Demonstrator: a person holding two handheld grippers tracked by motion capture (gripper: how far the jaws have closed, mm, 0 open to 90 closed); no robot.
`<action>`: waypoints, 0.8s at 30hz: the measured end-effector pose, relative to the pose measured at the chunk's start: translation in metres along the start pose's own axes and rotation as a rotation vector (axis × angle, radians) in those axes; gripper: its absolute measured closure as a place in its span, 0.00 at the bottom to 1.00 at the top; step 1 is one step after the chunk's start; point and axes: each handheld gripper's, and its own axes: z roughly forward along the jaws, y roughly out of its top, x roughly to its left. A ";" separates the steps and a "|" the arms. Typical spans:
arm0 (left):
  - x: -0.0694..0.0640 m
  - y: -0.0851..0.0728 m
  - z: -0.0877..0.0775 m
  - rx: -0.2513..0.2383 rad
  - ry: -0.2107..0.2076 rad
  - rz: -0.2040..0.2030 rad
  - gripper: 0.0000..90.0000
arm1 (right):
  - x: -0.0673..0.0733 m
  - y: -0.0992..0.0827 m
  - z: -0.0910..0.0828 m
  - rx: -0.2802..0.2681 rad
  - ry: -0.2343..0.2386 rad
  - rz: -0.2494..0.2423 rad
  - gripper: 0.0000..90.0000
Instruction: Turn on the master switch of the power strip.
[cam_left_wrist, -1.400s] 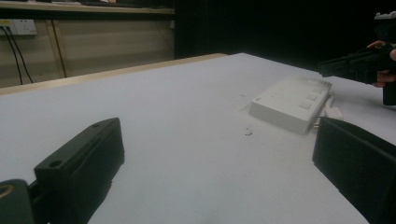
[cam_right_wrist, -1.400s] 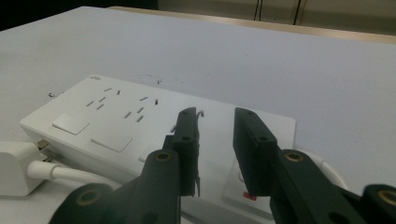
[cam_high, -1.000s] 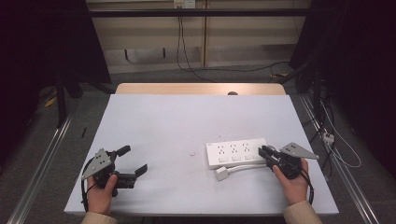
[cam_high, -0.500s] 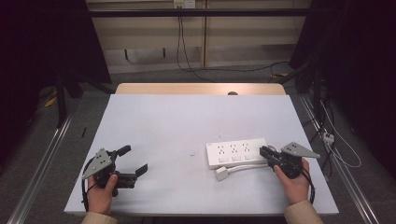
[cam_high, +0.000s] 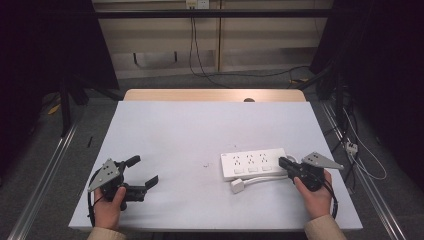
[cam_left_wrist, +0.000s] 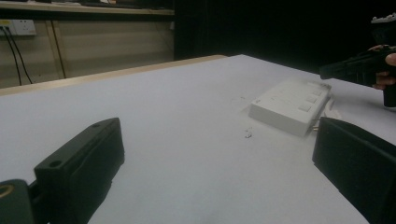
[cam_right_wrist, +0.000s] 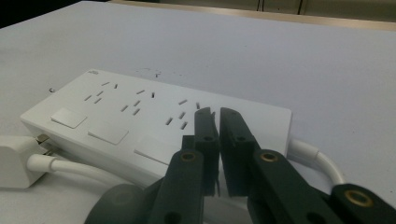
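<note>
Looking down from the high view, I've got the white power strip (cam_high: 254, 163) lying flat on the pale table (cam_high: 200, 130), right of centre toward the near edge, its white plug (cam_high: 237, 186) just in front of it on a looped cord. My right gripper (cam_high: 284, 163) sits at the strip's right end; the right gripper view gives me what the overhead can't: the jaws pressed together with nothing between them, tips over the strip's near right corner, three socket groups and three rocker switches (cam_right_wrist: 107, 135) plain to read, and the cord (cam_right_wrist: 312, 157) curling out from the end. Whether the tips actually touch the casing, I can't tell. Over on the left, the left gripper (cam_high: 143, 171) rests near the front-left corner in the person's left hand (cam_high: 107, 210), jaws spread wide and empty; the left gripper view shows bare table between them, the strip well off beyond. Against half a second ago, nothing has shifted: both grippers and the strip sit where they were.
</note>
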 end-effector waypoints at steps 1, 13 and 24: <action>0.000 0.000 0.000 0.000 0.001 -0.001 0.02 | 0.000 0.000 0.000 0.001 0.001 0.002 0.97; 0.000 0.000 0.000 0.000 0.006 -0.001 0.02 | 0.000 0.000 0.000 0.006 0.002 0.003 0.99; 0.001 0.000 0.000 -0.001 0.010 0.000 0.02 | -0.001 0.000 0.000 0.014 0.008 0.009 1.00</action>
